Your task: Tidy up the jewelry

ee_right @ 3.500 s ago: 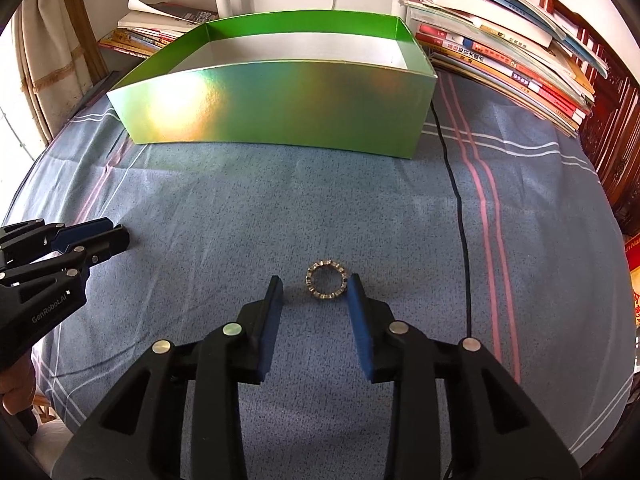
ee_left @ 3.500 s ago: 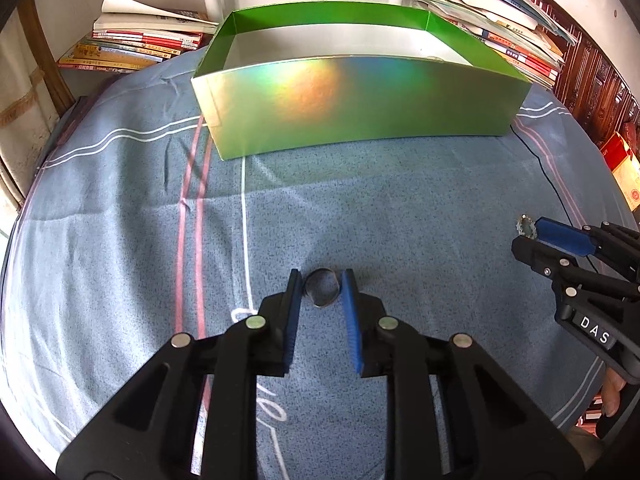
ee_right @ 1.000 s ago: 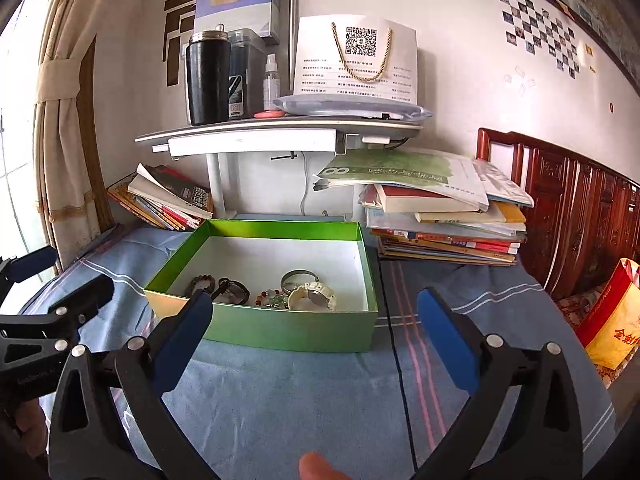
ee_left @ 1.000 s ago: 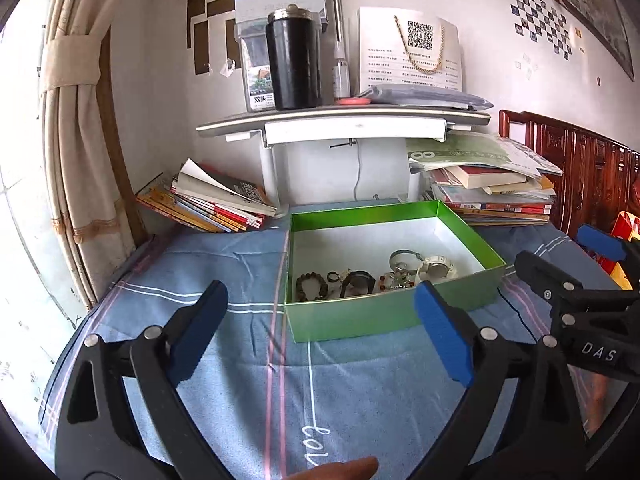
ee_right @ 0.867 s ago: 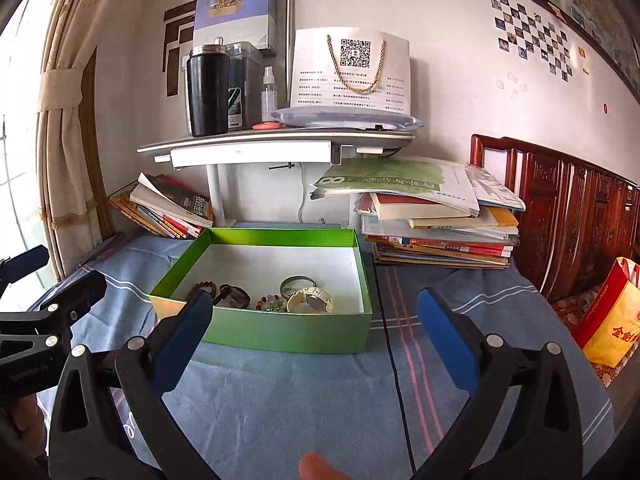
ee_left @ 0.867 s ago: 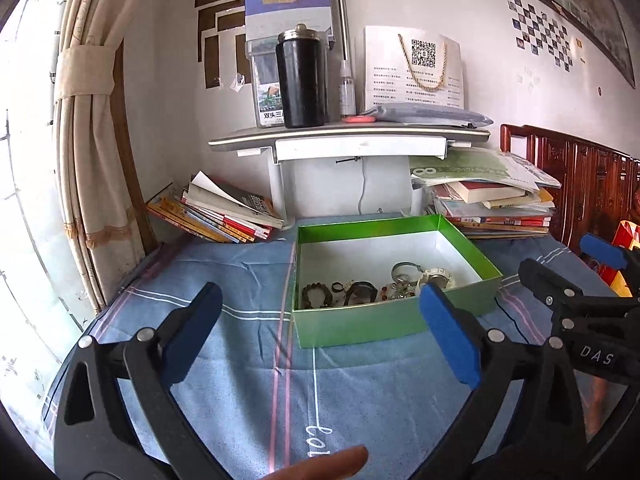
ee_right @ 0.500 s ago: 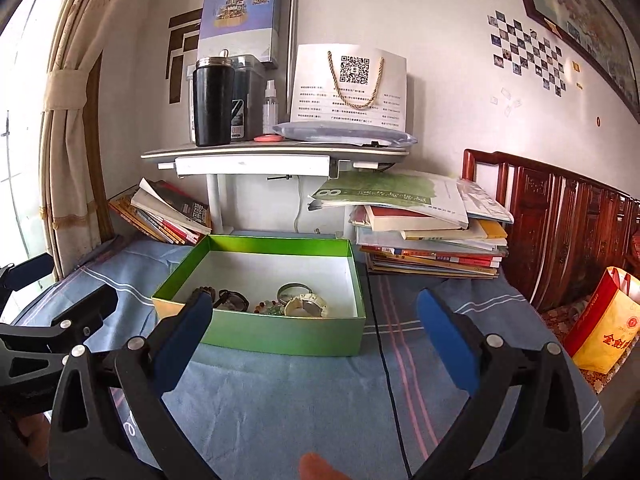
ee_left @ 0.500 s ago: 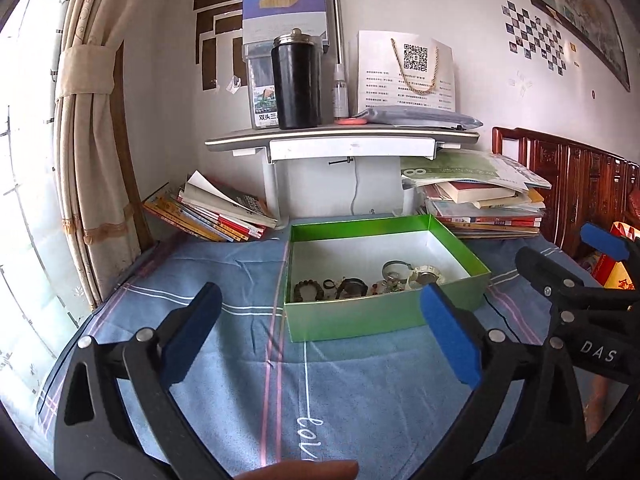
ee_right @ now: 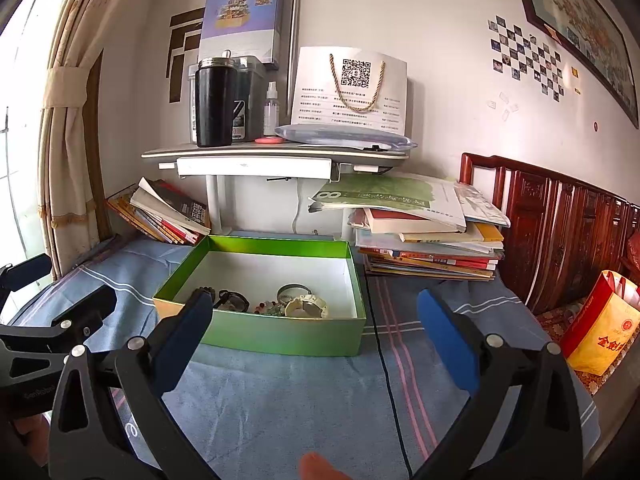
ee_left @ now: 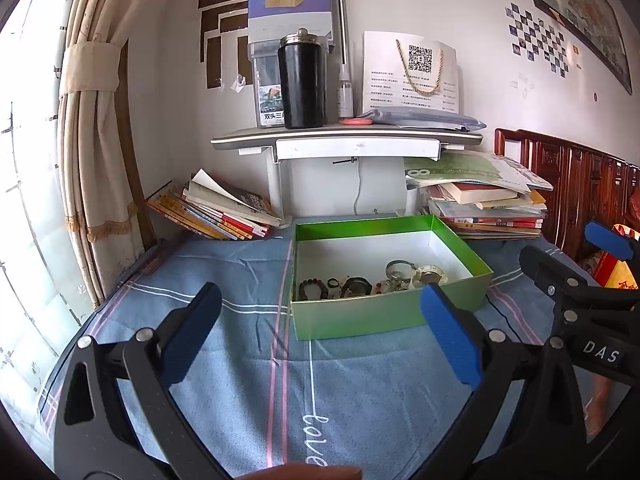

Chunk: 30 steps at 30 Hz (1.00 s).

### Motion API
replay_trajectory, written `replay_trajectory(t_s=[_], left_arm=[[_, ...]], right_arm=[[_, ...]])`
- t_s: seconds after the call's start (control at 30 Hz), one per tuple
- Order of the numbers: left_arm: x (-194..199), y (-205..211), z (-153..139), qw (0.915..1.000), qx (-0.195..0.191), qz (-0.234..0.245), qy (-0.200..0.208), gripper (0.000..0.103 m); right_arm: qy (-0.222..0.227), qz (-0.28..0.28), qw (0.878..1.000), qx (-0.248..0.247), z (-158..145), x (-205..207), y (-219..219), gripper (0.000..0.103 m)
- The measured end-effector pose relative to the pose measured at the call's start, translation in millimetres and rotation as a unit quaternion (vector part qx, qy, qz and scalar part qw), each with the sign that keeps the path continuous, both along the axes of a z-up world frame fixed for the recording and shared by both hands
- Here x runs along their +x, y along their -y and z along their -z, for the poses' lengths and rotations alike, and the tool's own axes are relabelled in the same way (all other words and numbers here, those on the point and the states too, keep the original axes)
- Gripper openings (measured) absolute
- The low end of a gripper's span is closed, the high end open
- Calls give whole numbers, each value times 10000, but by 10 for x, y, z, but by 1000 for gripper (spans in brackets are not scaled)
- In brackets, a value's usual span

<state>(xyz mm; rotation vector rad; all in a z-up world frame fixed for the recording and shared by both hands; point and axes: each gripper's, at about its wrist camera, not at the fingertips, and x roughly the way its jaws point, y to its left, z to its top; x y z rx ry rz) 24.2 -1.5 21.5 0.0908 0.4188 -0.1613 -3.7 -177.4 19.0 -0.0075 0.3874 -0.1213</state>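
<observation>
Tongs: left gripper [ee_left: 320, 332] spread wide, nothing between the blue padded tips; right gripper [ee_right: 314, 336] likewise wide and empty. Matte black plastic arms, silver rivets. Ahead of both pairs, glossy green cardboard box [ee_left: 384, 316], rectangular, white inside, set on blue woven cloth [ee_left: 240, 360] with pink and white stripes. Jewelry [ee_right: 280, 304] heaped along the box's near wall: dark beaded bracelet [ee_left: 314, 285], thin metal bangle [ee_right: 292, 290], pale chunky watch [ee_right: 308, 306], small mixed beads. Beyond the box, slanted book stacks [ee_right: 428, 240] to either side, black cylindrical tumbler [ee_left: 302, 80] on a grey shelf above.
</observation>
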Motion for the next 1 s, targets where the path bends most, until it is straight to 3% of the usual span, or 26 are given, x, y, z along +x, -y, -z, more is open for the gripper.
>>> replay_trajectory(t_s=[1.0], left_arm=[[92,-47,54,9998,-38,-19,-170,99]], right_arm=[[-149,-99,9998,24,46,77,3,100]])
